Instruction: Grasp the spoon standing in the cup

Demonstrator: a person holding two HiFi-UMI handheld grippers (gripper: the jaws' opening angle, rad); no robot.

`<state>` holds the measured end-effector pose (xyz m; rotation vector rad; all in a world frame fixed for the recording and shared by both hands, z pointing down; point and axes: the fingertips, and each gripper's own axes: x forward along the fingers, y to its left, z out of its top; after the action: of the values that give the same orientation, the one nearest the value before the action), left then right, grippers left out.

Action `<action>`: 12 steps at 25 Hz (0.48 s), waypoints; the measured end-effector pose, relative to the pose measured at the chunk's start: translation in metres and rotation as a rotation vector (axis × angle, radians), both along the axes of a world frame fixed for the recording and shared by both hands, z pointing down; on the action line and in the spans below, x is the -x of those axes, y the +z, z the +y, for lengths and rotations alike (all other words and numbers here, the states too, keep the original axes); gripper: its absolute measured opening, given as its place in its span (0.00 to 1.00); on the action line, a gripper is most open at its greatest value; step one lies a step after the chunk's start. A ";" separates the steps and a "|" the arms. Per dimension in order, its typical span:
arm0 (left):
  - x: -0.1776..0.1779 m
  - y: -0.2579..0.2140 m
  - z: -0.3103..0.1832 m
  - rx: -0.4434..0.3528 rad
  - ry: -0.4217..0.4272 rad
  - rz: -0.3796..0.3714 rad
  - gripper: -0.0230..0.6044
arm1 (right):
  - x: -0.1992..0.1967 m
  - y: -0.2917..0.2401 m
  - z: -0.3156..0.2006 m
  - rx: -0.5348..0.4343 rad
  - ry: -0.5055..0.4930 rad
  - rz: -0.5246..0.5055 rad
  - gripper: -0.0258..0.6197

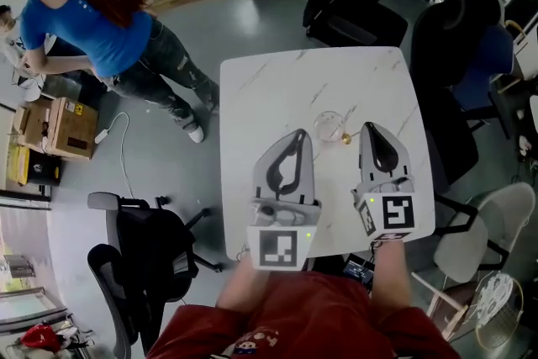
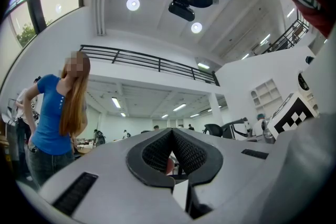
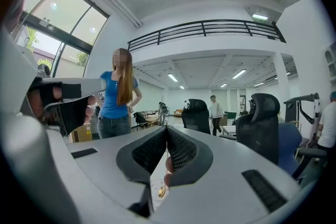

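A clear glass cup (image 1: 327,126) stands on the white marble table (image 1: 277,88), right of its middle. A gold spoon (image 1: 345,137) shows at the cup's right side; I cannot tell how it rests. My left gripper (image 1: 300,134) is shut, its tip just left of the cup. My right gripper (image 1: 370,129) is shut too, its tip just right of the spoon. In the right gripper view the gold spoon (image 3: 160,191) and part of the cup show below the closed jaws of the right gripper (image 3: 167,129). The left gripper (image 2: 171,131) holds nothing.
A person in a blue shirt (image 1: 92,4) stands beyond the table's far left corner. Black office chairs stand at the left (image 1: 143,244) and the far right (image 1: 458,46). A white chair (image 1: 496,223) is at the right, a cardboard box (image 1: 59,126) on the floor at the left.
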<state>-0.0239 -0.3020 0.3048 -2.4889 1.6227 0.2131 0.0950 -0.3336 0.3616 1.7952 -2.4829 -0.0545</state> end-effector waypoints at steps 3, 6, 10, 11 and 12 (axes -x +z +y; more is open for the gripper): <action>-0.002 -0.006 0.009 0.002 -0.023 0.025 0.05 | -0.001 -0.008 0.008 -0.017 -0.021 -0.005 0.06; -0.006 -0.013 0.020 -0.008 -0.044 0.031 0.05 | -0.005 -0.018 0.017 -0.036 -0.042 -0.010 0.06; -0.007 -0.026 0.033 -0.036 -0.071 0.034 0.05 | -0.010 -0.034 0.030 -0.063 -0.060 -0.021 0.06; -0.006 -0.028 0.036 -0.038 -0.079 0.035 0.05 | -0.010 -0.038 0.033 -0.070 -0.066 -0.026 0.06; -0.006 -0.030 0.039 -0.040 -0.087 0.036 0.05 | -0.010 -0.041 0.035 -0.077 -0.073 -0.030 0.06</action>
<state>-0.0178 -0.2633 0.2750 -2.3922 1.7186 0.2780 0.1052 -0.2984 0.3207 1.7459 -2.6006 -0.1297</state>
